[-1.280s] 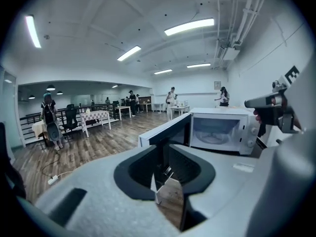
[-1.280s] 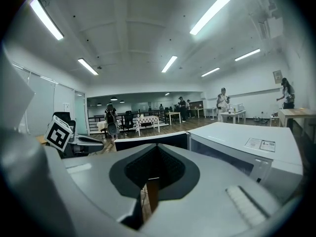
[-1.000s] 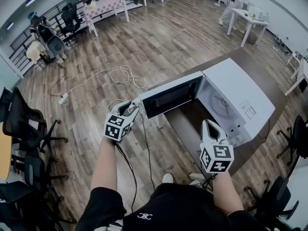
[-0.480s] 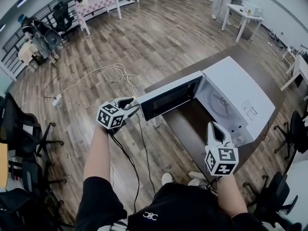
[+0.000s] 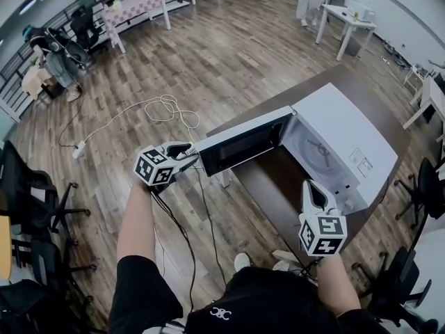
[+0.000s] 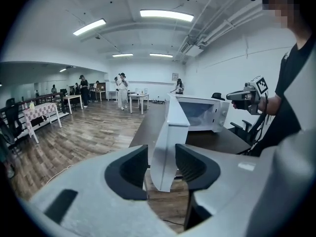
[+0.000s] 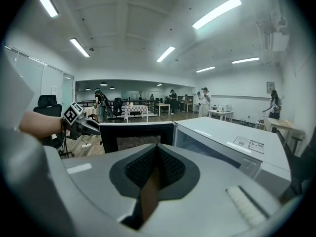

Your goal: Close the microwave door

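Left gripper view showed the left gripper (image 6: 162,166) with its jaws closing around the free edge of the microwave door (image 6: 170,127), with a thin gap still at each pad. The door stood swung wide open, reaching out past the table's (image 5: 274,193) edge over the wooden floor (image 5: 229,54). The microwave (image 5: 348,148) sat on the table. The right gripper (image 7: 157,171) was closed and empty, near the table's near edge, just before the microwave.

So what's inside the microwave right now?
Through the open door, the microwave shows a round turntable with nothing seen on it. The deeper part of the cavity is covered by the microwave's top, so I can't rule out something there.
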